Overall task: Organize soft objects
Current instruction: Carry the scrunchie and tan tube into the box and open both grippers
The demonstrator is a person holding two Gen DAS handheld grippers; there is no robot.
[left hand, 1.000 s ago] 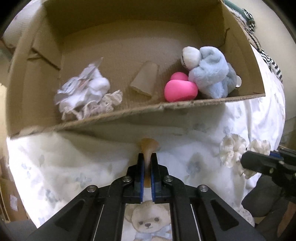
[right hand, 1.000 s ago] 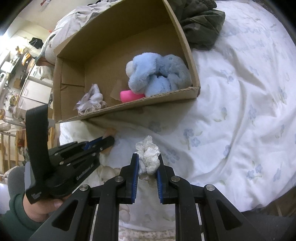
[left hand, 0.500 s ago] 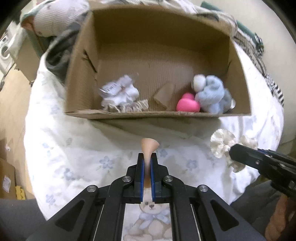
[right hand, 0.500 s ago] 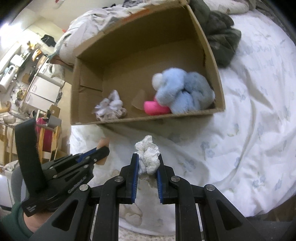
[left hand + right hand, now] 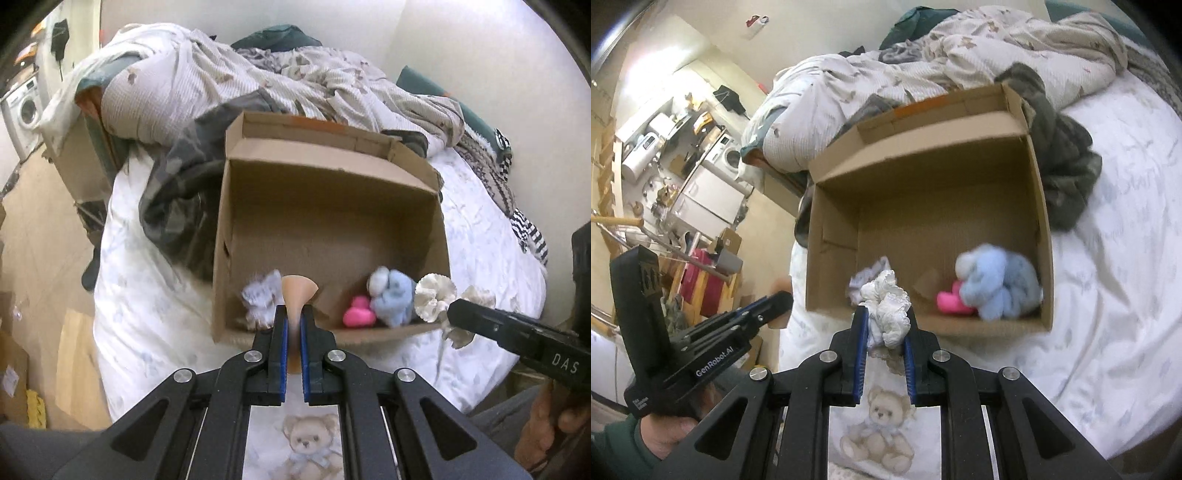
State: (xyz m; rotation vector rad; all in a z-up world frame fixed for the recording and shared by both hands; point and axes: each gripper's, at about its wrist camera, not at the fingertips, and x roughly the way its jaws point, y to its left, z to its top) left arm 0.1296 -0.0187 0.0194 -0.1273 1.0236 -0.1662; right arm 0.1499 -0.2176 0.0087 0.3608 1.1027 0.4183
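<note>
The left tongs pinch a peach funnel-shaped piece; the right tongs pinch a white frilly scrunchie. Both hang before an open cardboard box on the bed, which holds a blue plush toy, a pink object and a white bundle.

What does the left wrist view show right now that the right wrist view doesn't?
Only the left wrist view shows the peach funnel-shaped piece pinched in the left tool, and striped fabric by the wall. Only the right wrist view shows the white scrunchie filling the right tool, and cluttered shelves behind. Both show the cardboard box on the bed, holding a blue plush, a pink item and a pale crumpled bundle.
</note>
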